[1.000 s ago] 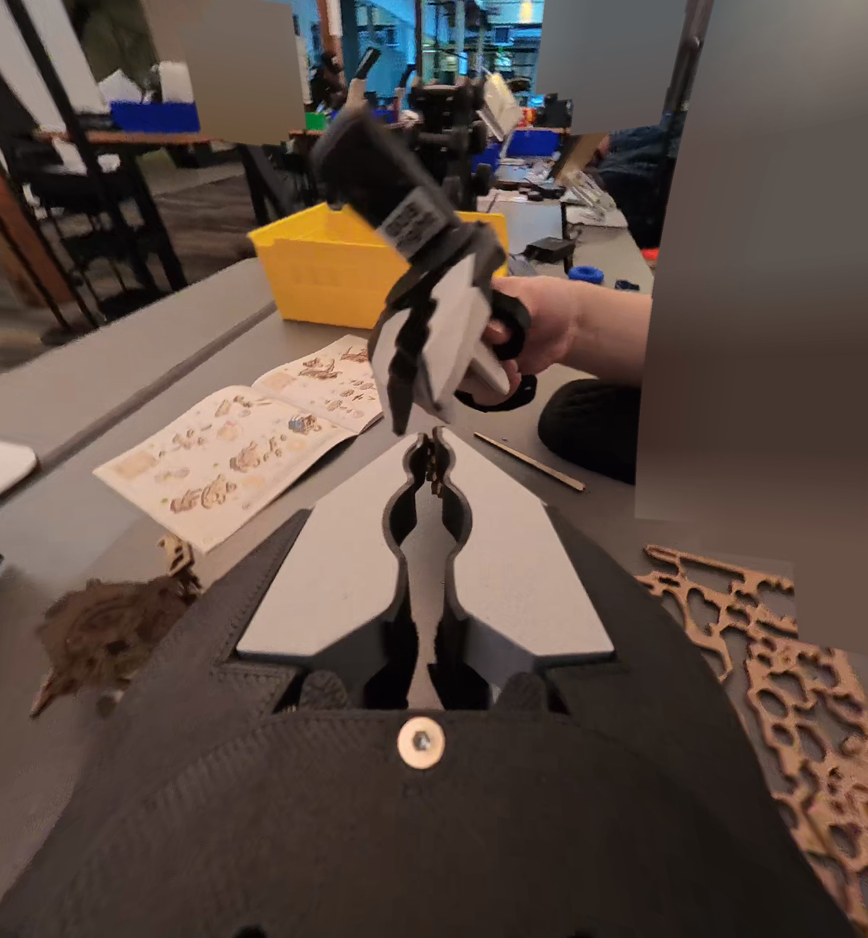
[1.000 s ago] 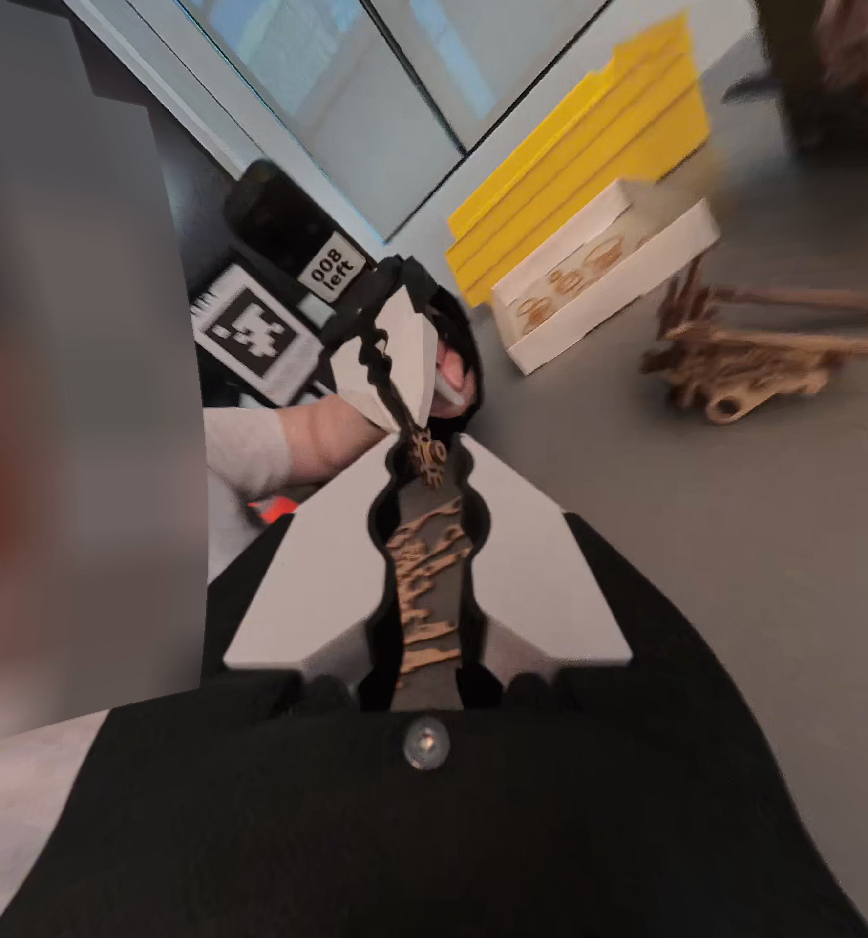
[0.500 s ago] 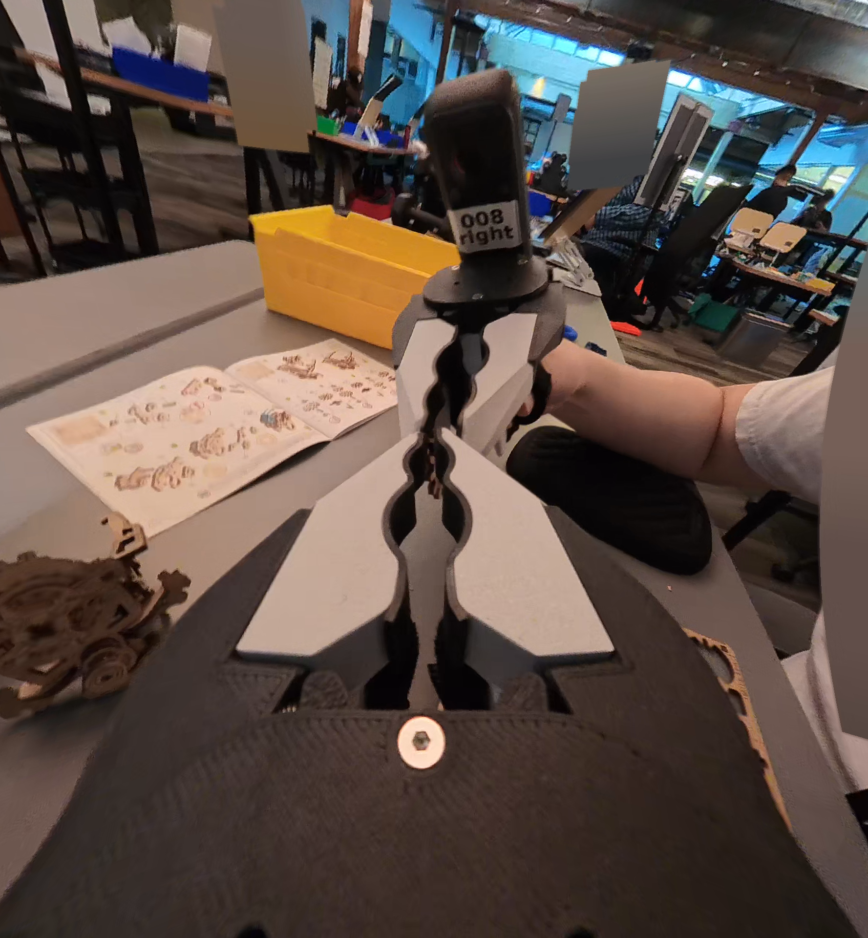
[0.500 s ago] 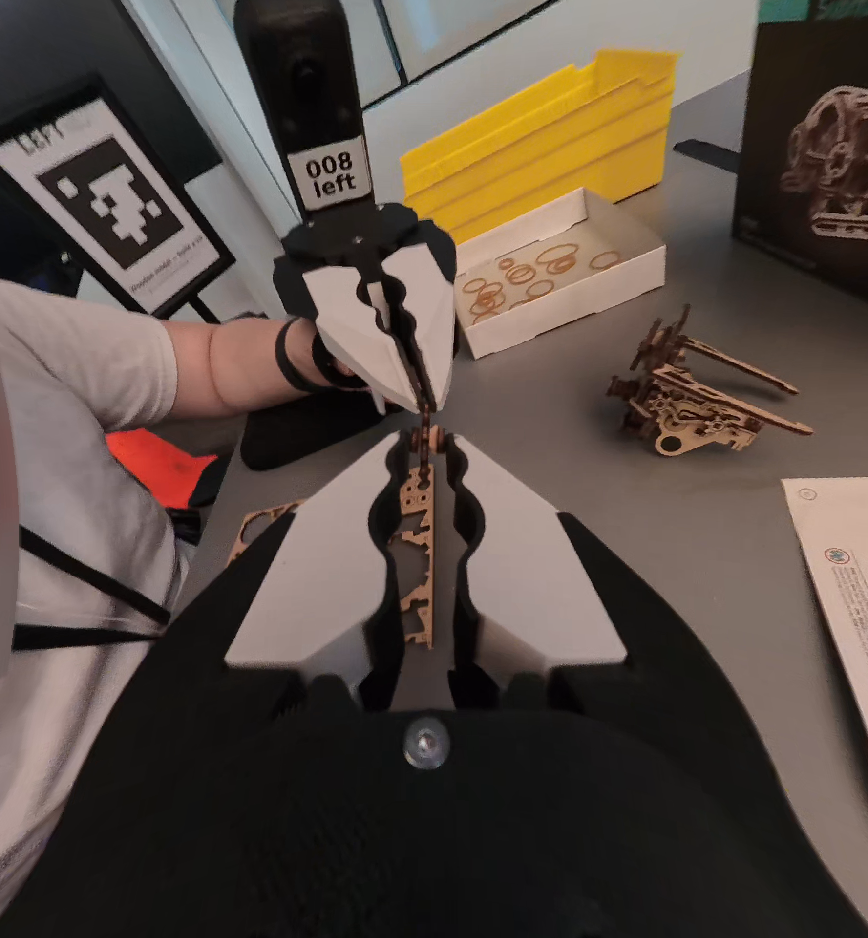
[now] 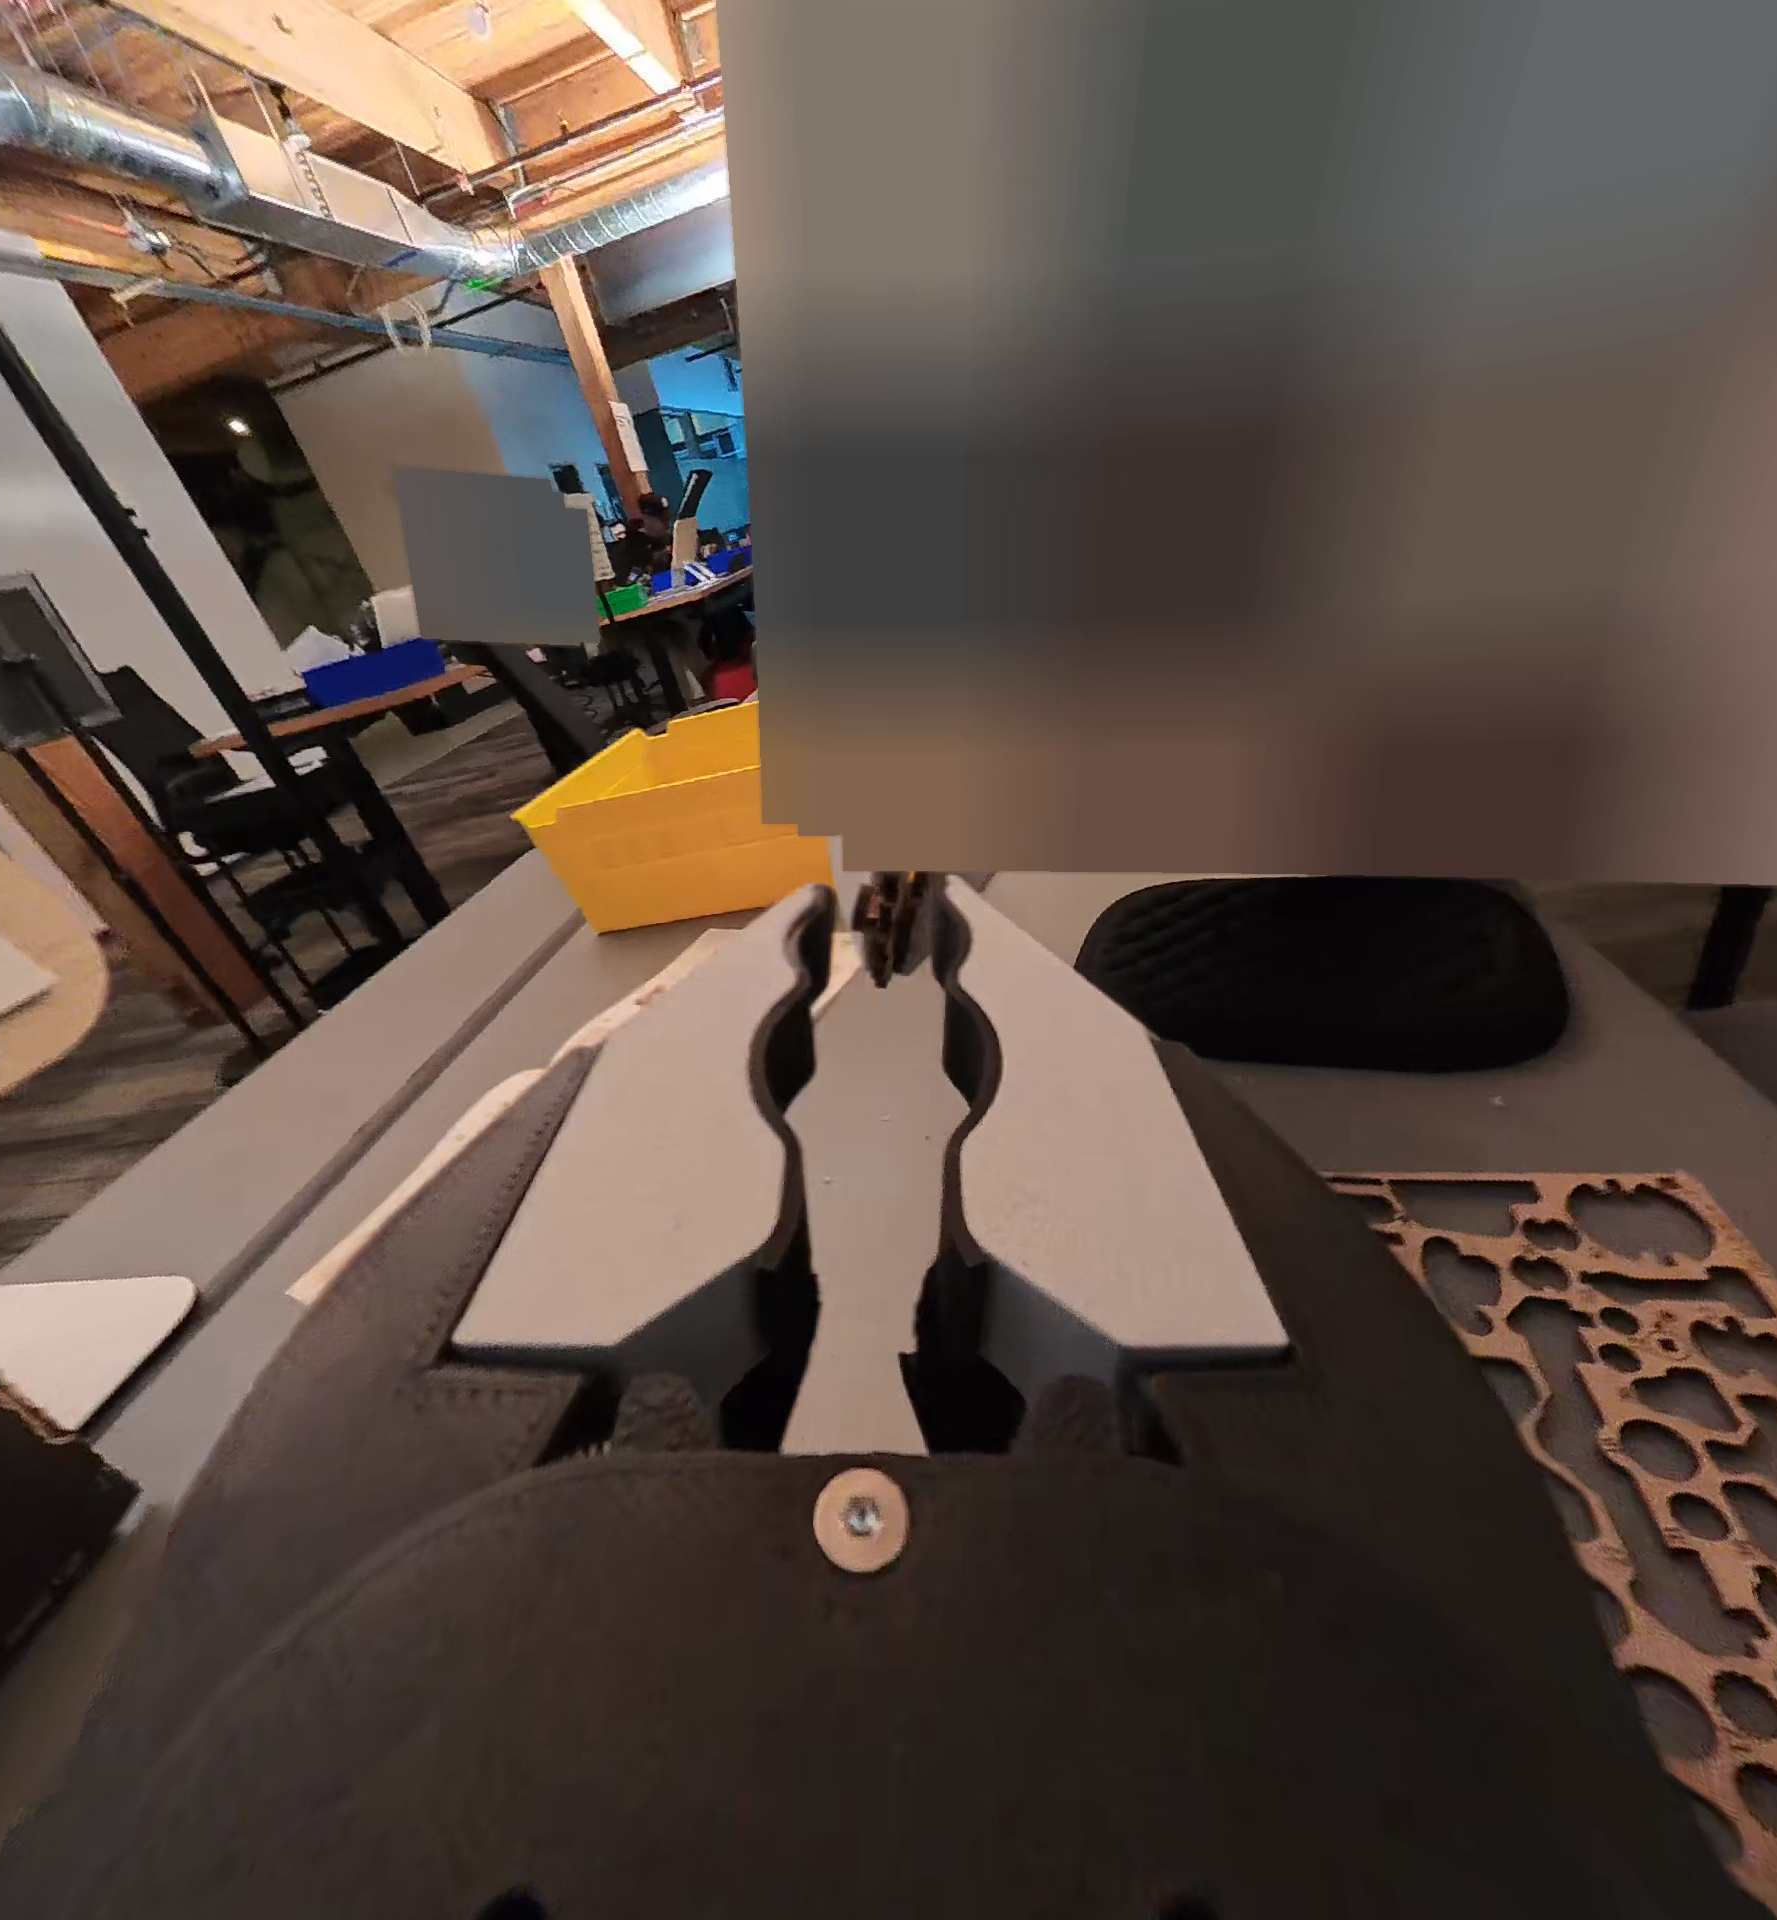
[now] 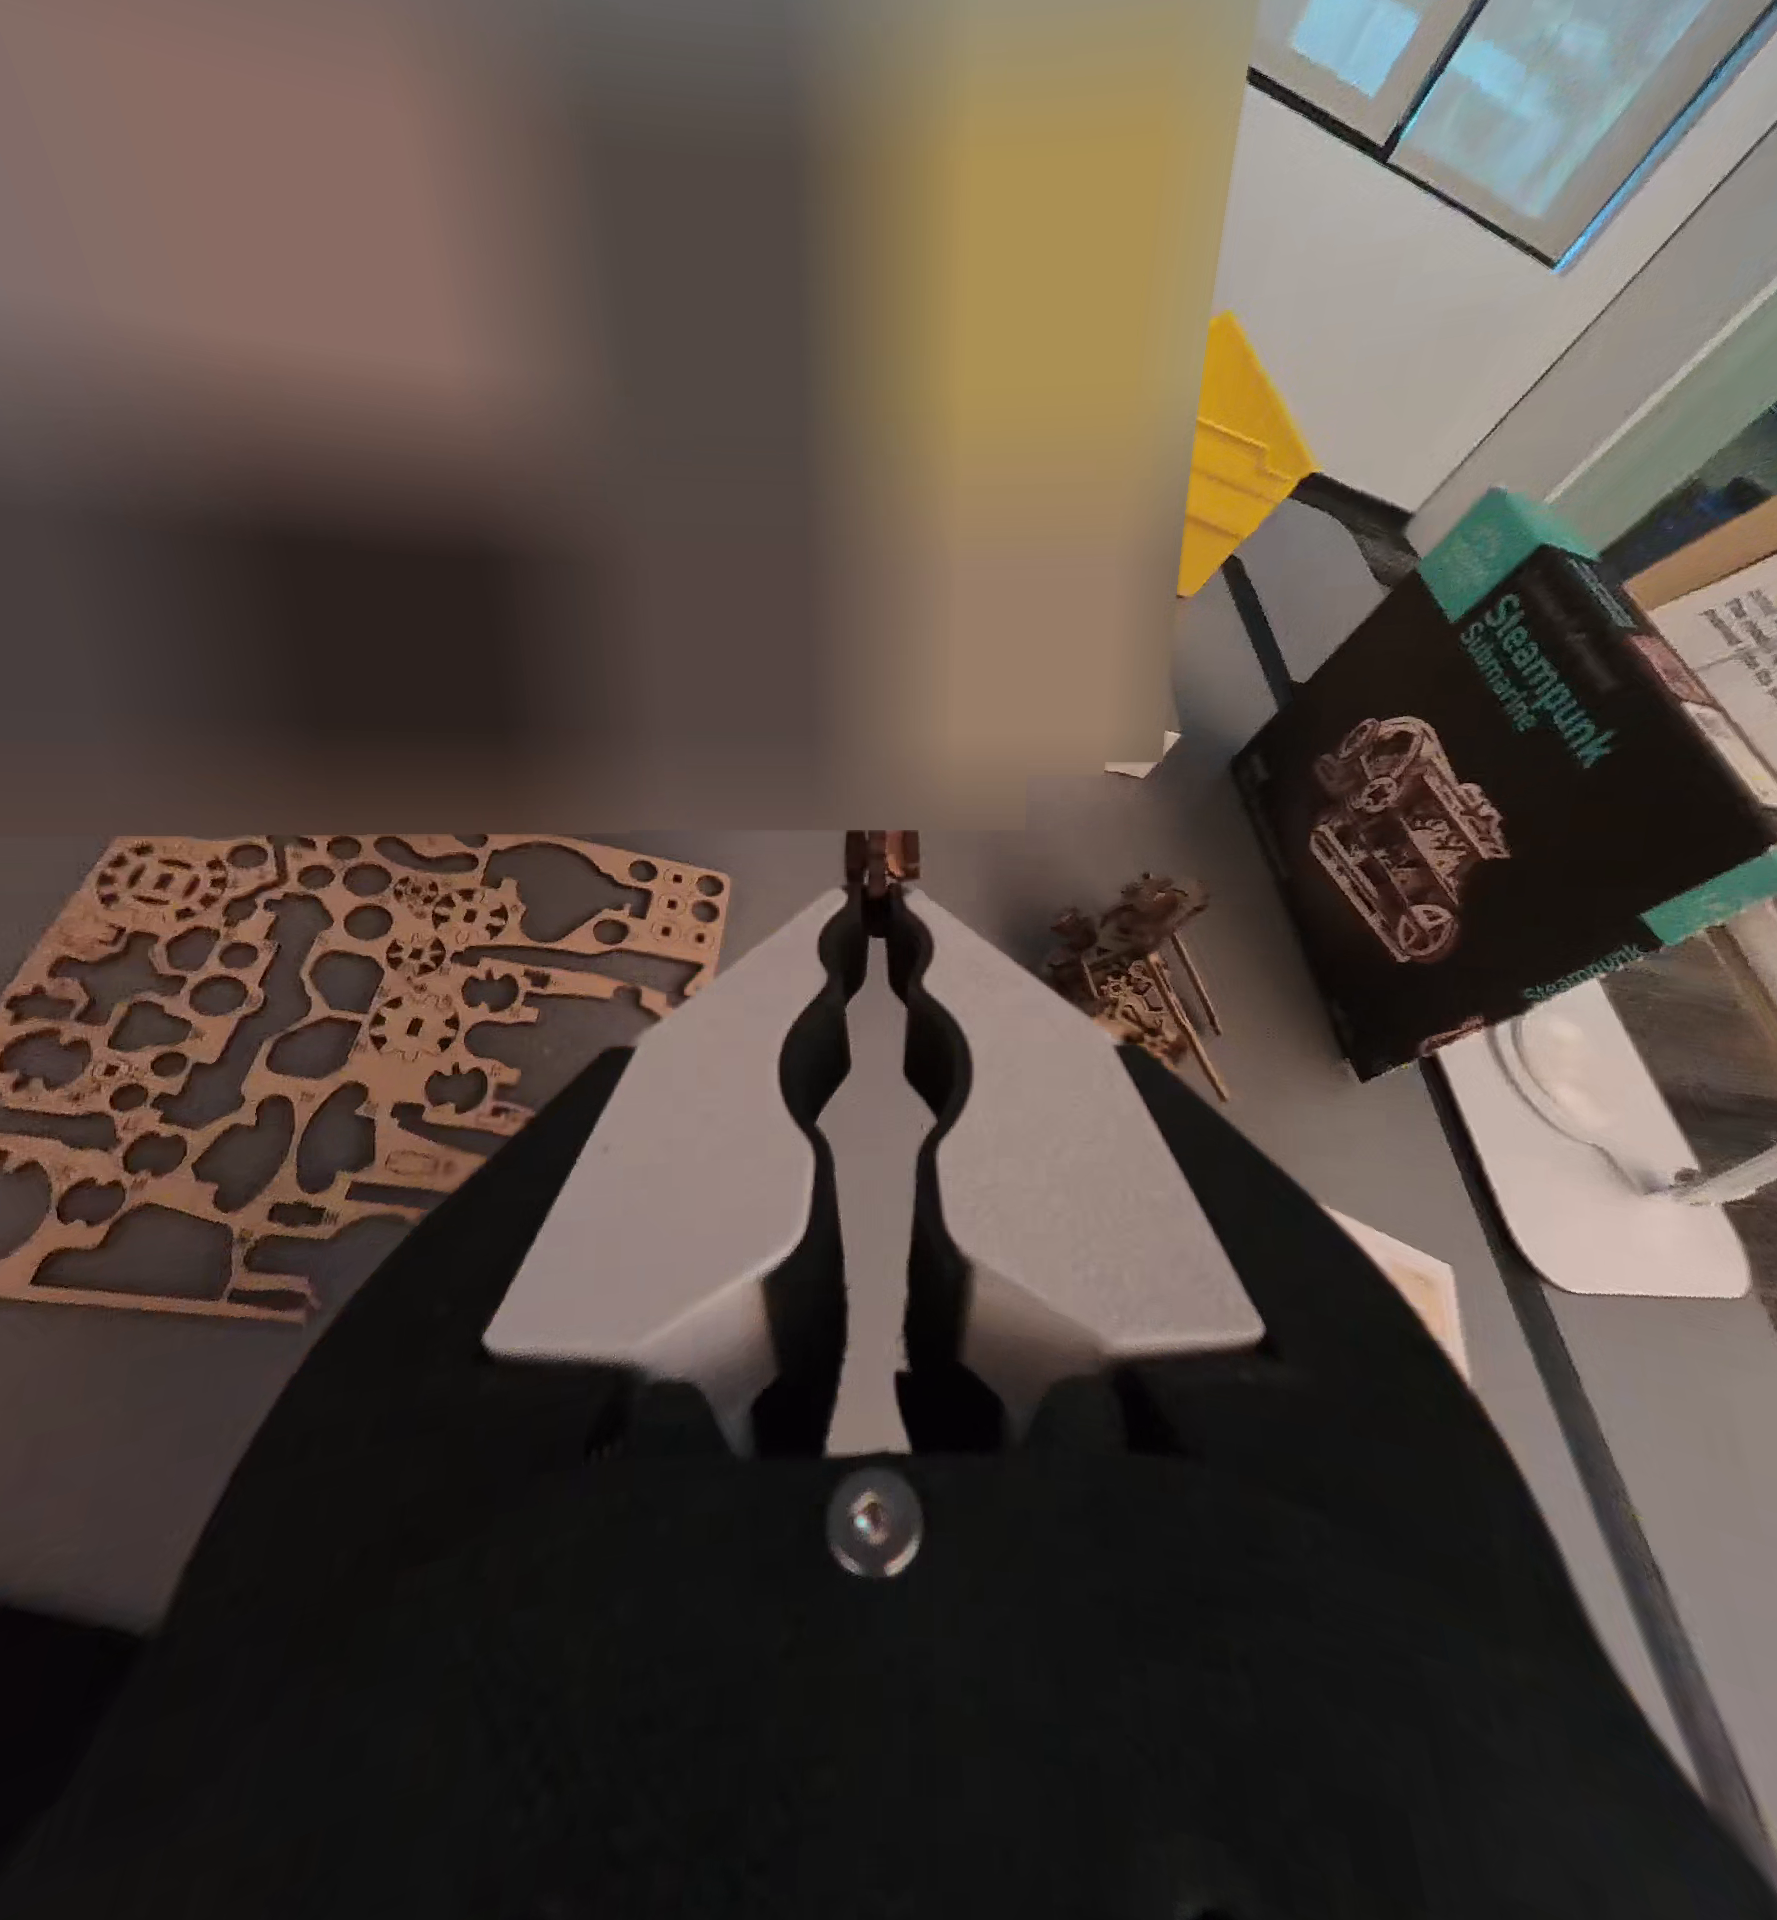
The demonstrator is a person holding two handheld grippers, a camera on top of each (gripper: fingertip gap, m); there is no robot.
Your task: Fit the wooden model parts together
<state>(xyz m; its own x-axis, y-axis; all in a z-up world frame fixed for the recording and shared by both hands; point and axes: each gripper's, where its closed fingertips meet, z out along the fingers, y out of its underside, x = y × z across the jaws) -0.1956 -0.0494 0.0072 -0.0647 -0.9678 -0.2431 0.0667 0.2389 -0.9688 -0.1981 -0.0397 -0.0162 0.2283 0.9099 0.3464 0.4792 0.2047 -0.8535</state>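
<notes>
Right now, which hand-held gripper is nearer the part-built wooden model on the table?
Right. The right hand-held gripper is just beside the model; the left wrist view doesn't show it.

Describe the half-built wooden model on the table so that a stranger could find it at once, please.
Start at the dark kit box standing on the right of the grey table. Just left of its foot, beside the right gripper, lies the half-built wooden model. Unlike the flat punched-out sheet on the left, it is a small, dark brown, three-dimensional cluster with thin rods sticking out.
</notes>
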